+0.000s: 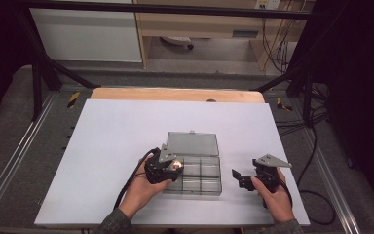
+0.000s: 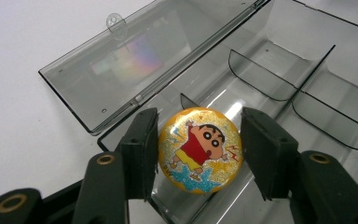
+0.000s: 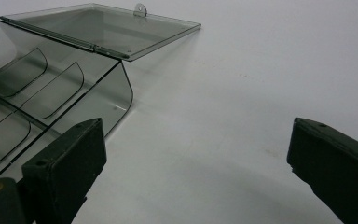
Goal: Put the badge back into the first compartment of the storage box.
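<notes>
A clear grey plastic box (image 1: 209, 169) with divided compartments lies open on the white table, its lid (image 1: 193, 144) folded flat behind it. My left gripper (image 1: 174, 166) is shut on a round yellow glitter ball (image 2: 199, 149) with a cartoon figure on it, one jaw pressed against each side. It holds the ball just above the left end compartment of the box (image 2: 279, 70), in front of the lid (image 2: 130, 70). My right gripper (image 1: 239, 179) stands open and empty over bare table to the right of the box (image 3: 51, 93).
The white table surface (image 1: 126, 126) spreads wide to the left and behind the box. A wooden strip (image 1: 175, 94) runs along its far edge. Black frame bars and cables (image 1: 316, 146) flank the table on both sides.
</notes>
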Demonstrator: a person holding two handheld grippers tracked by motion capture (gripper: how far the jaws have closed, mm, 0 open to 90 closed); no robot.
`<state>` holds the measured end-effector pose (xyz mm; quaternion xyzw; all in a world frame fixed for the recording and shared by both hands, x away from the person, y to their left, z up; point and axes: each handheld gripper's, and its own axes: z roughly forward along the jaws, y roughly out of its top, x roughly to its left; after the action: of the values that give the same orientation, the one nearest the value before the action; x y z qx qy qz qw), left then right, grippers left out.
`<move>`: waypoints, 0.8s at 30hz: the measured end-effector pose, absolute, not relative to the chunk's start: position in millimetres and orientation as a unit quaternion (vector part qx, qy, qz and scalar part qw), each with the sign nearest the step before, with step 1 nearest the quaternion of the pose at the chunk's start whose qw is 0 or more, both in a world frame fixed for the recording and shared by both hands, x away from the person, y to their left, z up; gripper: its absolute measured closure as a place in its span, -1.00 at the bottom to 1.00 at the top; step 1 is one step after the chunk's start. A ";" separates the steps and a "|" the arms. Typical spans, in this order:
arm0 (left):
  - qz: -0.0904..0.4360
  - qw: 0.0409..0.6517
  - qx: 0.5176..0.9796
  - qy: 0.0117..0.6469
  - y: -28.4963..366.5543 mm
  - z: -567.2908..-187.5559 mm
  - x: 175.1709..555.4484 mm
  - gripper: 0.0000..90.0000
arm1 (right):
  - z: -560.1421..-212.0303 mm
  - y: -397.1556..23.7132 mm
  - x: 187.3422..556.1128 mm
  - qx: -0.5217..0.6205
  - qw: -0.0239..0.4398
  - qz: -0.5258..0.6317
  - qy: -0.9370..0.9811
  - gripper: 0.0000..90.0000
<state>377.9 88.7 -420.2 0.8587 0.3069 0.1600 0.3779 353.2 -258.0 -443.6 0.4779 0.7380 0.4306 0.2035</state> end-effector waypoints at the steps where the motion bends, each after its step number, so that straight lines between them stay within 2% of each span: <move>1: 0.161 0.377 0.858 0.309 88.8 -420.5 378.3 0.05 | -443.5 -258.0 353.1 0.478 0.203 0.431 0.738 -0.89; 4: 0.159 0.393 0.850 0.314 90.3 -419.5 379.3 0.04 | -443.5 -257.8 353.1 0.477 0.203 0.431 0.738 -0.89; 9: 0.176 0.402 0.839 0.321 94.4 -413.5 377.9 -0.13 | -443.3 -257.1 353.6 0.472 0.206 0.431 0.741 -0.89; 24: 0.199 0.413 0.808 0.371 125.2 -406.1 388.1 -0.46 | -445.9 -243.0 365.1 0.451 0.207 0.410 0.765 -0.86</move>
<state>388.1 125.2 -406.1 0.8080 0.3707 0.1989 0.4126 365.1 -243.0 -445.9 0.4509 0.7653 0.4098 0.2073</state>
